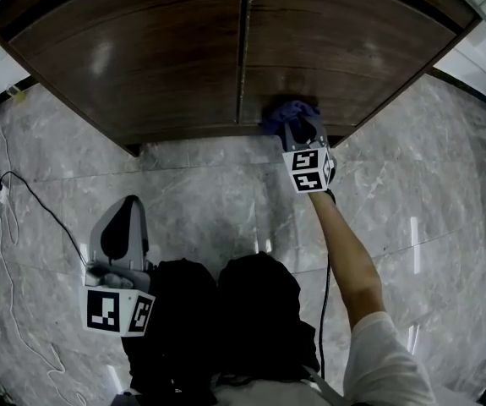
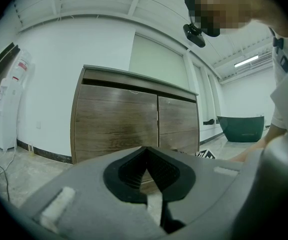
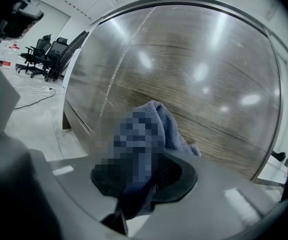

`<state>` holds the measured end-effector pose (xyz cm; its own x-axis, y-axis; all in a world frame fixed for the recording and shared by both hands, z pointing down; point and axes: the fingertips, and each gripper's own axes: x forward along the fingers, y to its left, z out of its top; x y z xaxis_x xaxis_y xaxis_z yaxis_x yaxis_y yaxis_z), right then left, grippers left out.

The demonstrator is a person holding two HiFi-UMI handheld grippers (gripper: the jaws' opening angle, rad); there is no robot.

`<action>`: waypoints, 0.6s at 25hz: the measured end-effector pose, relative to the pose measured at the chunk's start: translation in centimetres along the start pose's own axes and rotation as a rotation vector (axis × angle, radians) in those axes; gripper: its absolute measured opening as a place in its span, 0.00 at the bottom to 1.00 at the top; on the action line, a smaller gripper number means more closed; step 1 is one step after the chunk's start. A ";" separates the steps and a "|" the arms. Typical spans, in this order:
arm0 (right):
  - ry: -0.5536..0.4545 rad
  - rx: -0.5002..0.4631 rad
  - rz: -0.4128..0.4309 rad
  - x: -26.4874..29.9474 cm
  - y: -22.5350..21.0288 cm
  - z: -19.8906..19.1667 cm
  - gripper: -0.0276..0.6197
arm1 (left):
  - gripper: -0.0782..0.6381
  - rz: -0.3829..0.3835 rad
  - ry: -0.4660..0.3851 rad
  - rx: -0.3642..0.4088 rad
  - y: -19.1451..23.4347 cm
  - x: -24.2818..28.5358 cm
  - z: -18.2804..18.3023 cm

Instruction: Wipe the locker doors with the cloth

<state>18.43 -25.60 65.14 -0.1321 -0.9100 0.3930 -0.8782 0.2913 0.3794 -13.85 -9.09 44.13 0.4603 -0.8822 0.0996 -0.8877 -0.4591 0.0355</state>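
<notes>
While the blue cloth (image 1: 286, 111) sits bunched against the lower part of the right locker door (image 1: 361, 49), just right of the seam between the two doors, the right gripper (image 1: 300, 130) has its jaws clamped on it. A fold of the fabric spills forward past the jaws onto the glossy wood. The person's arm is stretched out toward the cabinet, so the wiping stroke on this door looks to be the step in hand. How much of the panel has been covered cannot be judged from the sheen alone.

The next move probably calls for sliding the cloth across the panel with even pressure, the grip kept firm so the fabric does not slip. It would then carry over the seam to the left locker door (image 1: 133, 57).

The left gripper (image 2: 146, 159) hangs low beside the person's legs, above the marble floor (image 1: 200, 184). Its jaws are closed together on nothing, well apart from the cabinet.
</notes>
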 end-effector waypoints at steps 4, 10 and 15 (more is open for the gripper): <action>0.018 0.013 -0.032 -0.6 -2.6 -1.5 0.19 | 0.11 -0.006 0.003 0.006 -0.7 0.3 0.1; 0.048 0.031 -0.084 -1.4 -6.5 -3.9 0.19 | 0.11 -0.013 0.008 0.020 -1.7 0.6 0.4; 0.068 0.063 -0.127 -2.2 -9.5 -5.4 0.19 | 0.11 -0.017 0.010 0.028 -2.4 0.8 0.5</action>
<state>29.58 -24.77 65.21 0.0114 -0.9156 0.4020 -0.9134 0.1541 0.3768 -11.36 -8.81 43.62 0.4749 -0.8732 0.1094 -0.8790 -0.4768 0.0096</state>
